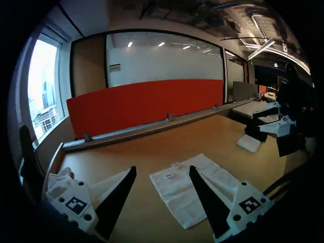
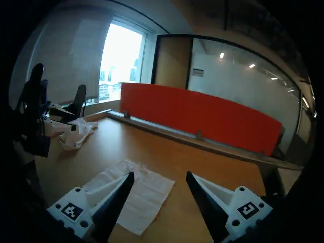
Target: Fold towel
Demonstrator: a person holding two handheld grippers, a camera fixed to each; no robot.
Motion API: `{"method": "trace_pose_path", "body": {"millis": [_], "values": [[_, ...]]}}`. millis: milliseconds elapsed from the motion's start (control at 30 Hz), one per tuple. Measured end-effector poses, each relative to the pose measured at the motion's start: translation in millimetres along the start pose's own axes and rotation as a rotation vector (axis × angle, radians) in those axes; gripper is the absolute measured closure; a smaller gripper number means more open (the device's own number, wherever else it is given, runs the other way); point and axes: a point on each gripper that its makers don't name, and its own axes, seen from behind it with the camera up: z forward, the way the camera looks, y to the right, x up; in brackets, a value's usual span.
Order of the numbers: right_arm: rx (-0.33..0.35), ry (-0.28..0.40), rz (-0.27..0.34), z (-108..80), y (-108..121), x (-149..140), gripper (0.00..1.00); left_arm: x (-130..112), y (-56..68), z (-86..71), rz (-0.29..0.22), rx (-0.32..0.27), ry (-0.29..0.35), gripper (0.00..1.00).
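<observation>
– Black fingers of the left gripper are closest to my camera; they stand wide apart and hold nothing.
– And the towel, where is it?
– I see the towel lying flat and unfolded on the wooden table, just in front of these fingers and between them. The right finger covers a part of it; whether it touches the cloth, I cannot tell.
– What does the other camera give you?
– On the right gripper view, the right gripper is also wide open and empty. The towel lies spread out there too, low on the table, and the left finger hides a part of it.
– Is anything else on the table?
– Yes. A crumpled white cloth sits near the table's left end, beside the left finger of the left gripper and well apart from the towel. A small folded white cloth lies far to the right.
– And behind the table?
– A long red partition runs along the far edge, with a glass wall above it. A bright window is on the left, and in the right gripper view a dark chair stands near it.
</observation>
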Motion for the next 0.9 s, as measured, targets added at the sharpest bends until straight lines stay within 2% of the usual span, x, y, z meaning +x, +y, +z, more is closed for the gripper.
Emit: {"method": "trace_pose_path", "body": {"millis": [467,900], "values": [[0.048,-0.132,0.002,17.7,-15.8,-77.5,0.01,-79.2,27.6,20.3,0.022,-0.068,-0.139,0.03],[0.104,-0.254,0.008,31.2,-32.6,-150.6,0.01,-148.4,51.9,31.3,0.03,-0.115,-0.261,0.03]]}}
